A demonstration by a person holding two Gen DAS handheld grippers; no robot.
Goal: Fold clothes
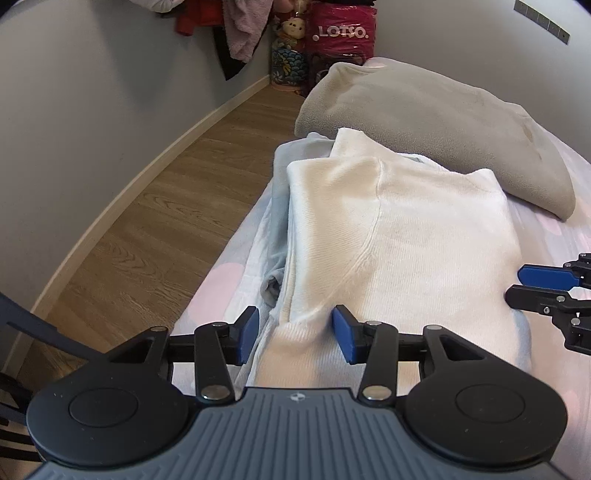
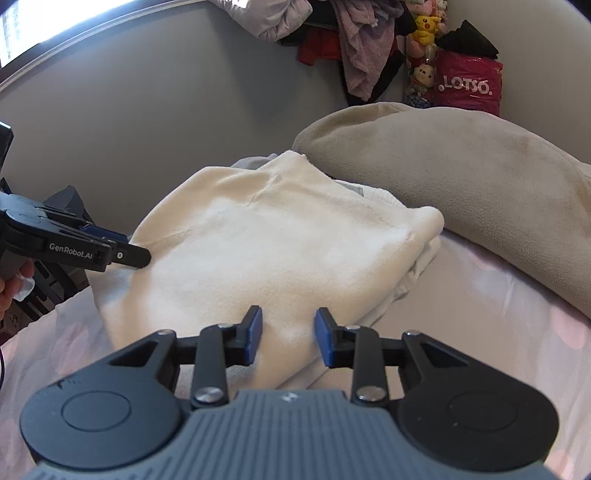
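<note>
Cream sweater (image 1: 399, 236), folded into a thick block on the pink-dotted bedsheet (image 2: 498, 295), straight ahead of both grippers. Left gripper (image 1: 294, 334) spread wide, blue pads (image 1: 248, 334) on either side of a rolled near corner of the sweater, not closed on it. Right gripper (image 2: 288, 341) likewise spread, pads (image 2: 254, 339) hovering at the sweater's near edge with cloth showing between them, contact unclear. Pale grey-blue garment (image 1: 279, 206) beneath the sweater, peeking out to the left gripper's left. White folded layers (image 2: 417, 266) under the sweater's right edge, ahead and right of the right gripper. Beige pillow (image 2: 461, 177) beyond the sweater, touching its far edge. Wood floor (image 1: 155, 210) off to the left of the left gripper. Red LOTSO bag (image 2: 467, 83) and plush toys (image 2: 424, 29) far ahead by the grey wall (image 2: 147, 103), hanging clothes (image 2: 358, 44) just left of them.
</note>
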